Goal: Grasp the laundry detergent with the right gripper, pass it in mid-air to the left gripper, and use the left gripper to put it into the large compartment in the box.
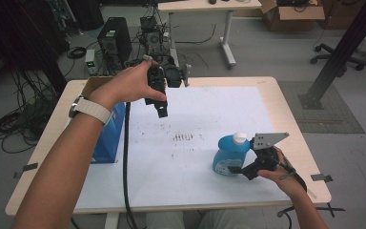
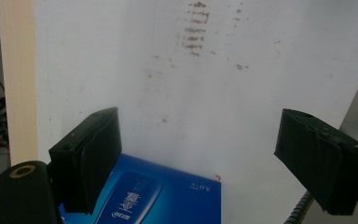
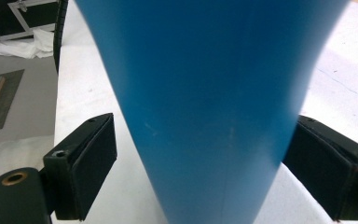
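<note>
From above, the blue bottle (image 1: 230, 153) stands at about four o'clock on the white worktop (image 1: 209, 109), with the right tool (image 1: 240, 170) at its side. The right gripper view shows what that view hides: the bottle (image 3: 209, 112) sits between wide-apart jaws, a gap showing at the left pad. The left tool (image 1: 161, 106) hangs raised near ten o'clock; its own view shows it (image 2: 200, 158) spread and holding nothing, above a blue box (image 2: 154, 193).
</note>
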Demonstrator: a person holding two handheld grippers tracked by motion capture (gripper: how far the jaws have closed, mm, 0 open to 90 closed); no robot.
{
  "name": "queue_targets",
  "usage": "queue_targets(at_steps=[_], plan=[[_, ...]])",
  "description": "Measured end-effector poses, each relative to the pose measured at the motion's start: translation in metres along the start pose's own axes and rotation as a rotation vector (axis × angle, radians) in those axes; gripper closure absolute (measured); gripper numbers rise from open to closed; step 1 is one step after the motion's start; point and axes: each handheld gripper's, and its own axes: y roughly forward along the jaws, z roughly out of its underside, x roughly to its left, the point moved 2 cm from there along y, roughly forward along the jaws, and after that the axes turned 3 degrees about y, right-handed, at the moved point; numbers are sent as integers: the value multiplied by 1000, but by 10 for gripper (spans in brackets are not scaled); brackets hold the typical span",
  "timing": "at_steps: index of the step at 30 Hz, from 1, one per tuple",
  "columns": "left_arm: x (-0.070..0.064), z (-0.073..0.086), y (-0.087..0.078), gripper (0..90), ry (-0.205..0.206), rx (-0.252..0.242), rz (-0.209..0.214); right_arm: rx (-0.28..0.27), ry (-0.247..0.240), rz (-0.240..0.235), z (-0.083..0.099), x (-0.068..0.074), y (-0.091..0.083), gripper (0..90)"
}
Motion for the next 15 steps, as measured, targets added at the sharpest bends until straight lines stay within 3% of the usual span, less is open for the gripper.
queue_targets(at_steps=[15], plan=[[0, 0, 1, 148, -1, 1, 4, -38, 1, -2, 1, -1, 1, 207]])
